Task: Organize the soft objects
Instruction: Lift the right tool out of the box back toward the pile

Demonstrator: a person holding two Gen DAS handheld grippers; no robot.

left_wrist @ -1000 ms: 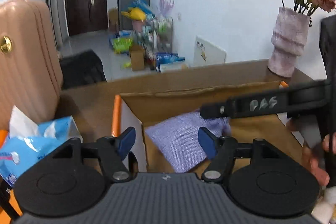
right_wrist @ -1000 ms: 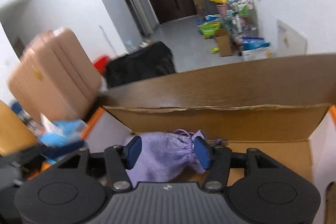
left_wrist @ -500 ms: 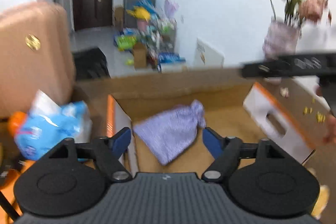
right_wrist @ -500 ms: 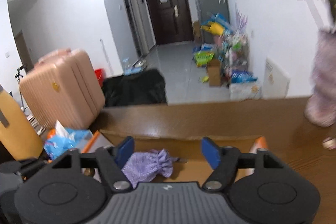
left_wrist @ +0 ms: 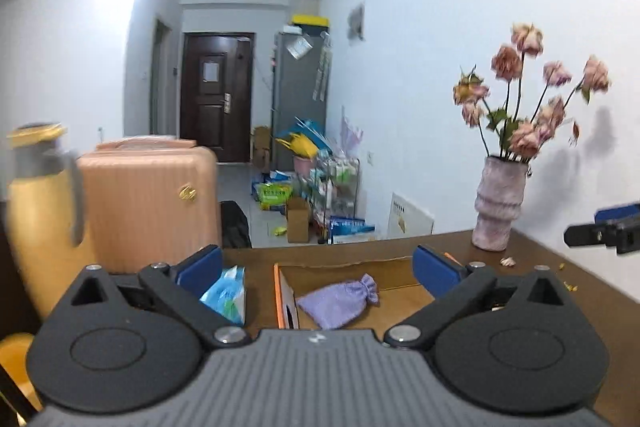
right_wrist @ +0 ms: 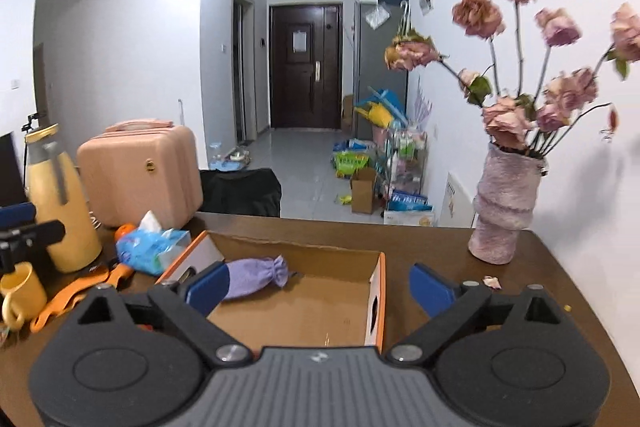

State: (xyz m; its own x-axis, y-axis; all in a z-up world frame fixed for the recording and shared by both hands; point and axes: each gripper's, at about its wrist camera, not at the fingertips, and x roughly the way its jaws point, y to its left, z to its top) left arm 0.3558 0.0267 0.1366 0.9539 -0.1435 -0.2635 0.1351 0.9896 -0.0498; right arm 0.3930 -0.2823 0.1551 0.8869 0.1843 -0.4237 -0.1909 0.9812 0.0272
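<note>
Both your grippers, left [left_wrist: 318,269] and right [right_wrist: 318,289], are opening wide and hold nothing. The purple pouch [right_wrist: 256,277] lies loose inside the cardboard box [right_wrist: 340,307] on the table [right_wrist: 440,239].

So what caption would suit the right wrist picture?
Lilac drawstring pouch lying in the open cardboard box, vase of dried roses nearby.

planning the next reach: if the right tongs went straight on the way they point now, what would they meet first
Probably the open cardboard box, on its bare floor right of the purple pouch. The right tongs are opening with nothing between them. Depth is uncertain.
</note>
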